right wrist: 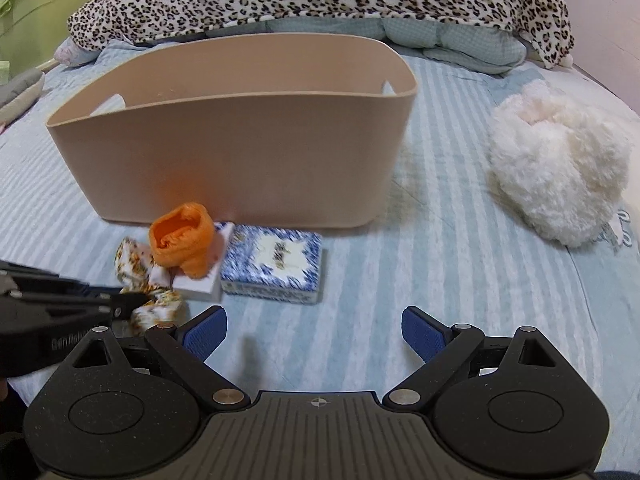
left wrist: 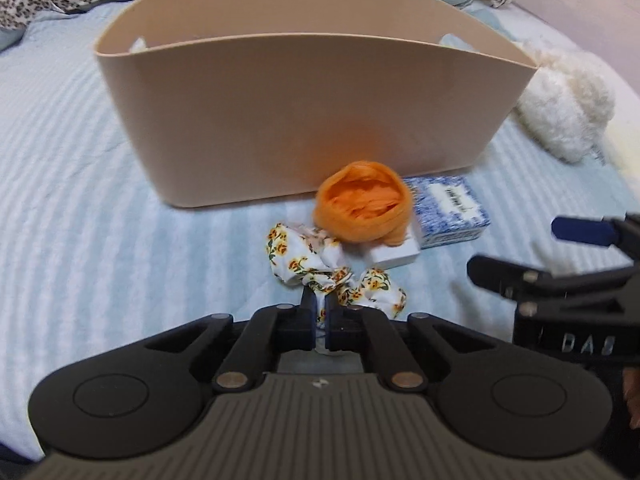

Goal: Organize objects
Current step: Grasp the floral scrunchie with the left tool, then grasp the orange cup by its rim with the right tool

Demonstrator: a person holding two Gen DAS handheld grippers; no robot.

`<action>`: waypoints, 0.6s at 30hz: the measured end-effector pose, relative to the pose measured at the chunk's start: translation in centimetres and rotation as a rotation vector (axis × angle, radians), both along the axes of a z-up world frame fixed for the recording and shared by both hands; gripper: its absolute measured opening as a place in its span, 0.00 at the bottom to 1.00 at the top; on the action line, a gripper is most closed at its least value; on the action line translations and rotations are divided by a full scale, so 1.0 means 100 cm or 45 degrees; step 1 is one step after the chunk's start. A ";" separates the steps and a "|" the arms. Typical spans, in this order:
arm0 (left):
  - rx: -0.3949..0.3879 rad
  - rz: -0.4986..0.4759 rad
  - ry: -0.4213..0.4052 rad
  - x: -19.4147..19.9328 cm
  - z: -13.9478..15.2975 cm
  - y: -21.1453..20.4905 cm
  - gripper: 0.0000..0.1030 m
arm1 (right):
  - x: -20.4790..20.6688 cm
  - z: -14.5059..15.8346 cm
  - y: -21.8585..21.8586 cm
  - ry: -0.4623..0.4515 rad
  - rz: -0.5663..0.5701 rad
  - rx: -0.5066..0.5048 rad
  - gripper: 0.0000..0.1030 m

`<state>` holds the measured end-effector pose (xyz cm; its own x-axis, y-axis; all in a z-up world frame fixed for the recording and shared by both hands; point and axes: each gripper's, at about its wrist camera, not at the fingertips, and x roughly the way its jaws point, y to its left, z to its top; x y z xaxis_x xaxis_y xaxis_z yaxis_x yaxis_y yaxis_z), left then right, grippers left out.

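Left gripper [left wrist: 319, 312] fingers are clamped on the scrunchie [left wrist: 320, 268], which lies on the bed [left wrist: 80, 160] before the bin [left wrist: 304, 120]. Right gripper [right wrist: 314, 330] fingers stand apart. Lift straight up; grip depth appears shallow, so clear the sock [left wrist: 360, 208].

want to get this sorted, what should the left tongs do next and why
Probably lift the floral scrunchie up and over the rim of the beige bin: the left tongs look shut on its near edge, it lies on the bed, and the bin stands just behind.
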<state>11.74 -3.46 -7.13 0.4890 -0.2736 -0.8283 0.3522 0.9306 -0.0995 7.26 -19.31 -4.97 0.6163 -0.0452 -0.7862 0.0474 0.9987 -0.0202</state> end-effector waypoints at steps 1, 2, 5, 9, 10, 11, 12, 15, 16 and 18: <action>0.015 0.007 -0.008 -0.001 0.002 0.002 0.04 | 0.002 0.001 0.002 -0.006 0.006 0.004 0.93; 0.029 0.017 -0.017 -0.001 0.004 0.004 0.03 | 0.004 0.002 0.004 -0.012 0.013 0.008 0.93; 0.051 0.053 -0.033 -0.001 0.009 0.017 0.03 | 0.012 0.005 0.012 -0.037 0.042 0.031 0.93; 0.044 0.086 -0.001 0.005 0.006 0.029 0.04 | 0.023 0.007 0.028 -0.053 0.096 0.072 0.93; 0.041 0.093 0.004 0.006 0.006 0.033 0.04 | 0.026 0.007 0.033 -0.054 0.114 0.078 0.93; 0.042 0.103 0.005 0.007 0.006 0.035 0.04 | 0.029 0.008 0.038 -0.055 0.134 0.080 0.93; 0.049 0.116 0.001 0.007 0.007 0.038 0.04 | 0.031 0.007 0.043 -0.056 0.153 0.077 0.92; 0.092 0.147 -0.030 0.010 0.007 0.045 0.04 | 0.041 0.003 0.057 -0.047 0.198 0.052 0.88; 0.101 0.157 -0.032 0.011 0.006 0.048 0.04 | 0.044 0.002 0.060 -0.036 0.208 0.050 0.85; 0.094 0.179 -0.022 0.015 0.003 0.053 0.04 | 0.049 -0.002 0.065 -0.017 0.230 0.050 0.81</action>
<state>13.27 1.81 -6.78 0.5326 -0.1403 -0.8346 0.2191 0.9754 -0.0242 12.18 -12.79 -5.20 0.6222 0.0975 -0.7767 -0.1328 0.9910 0.0180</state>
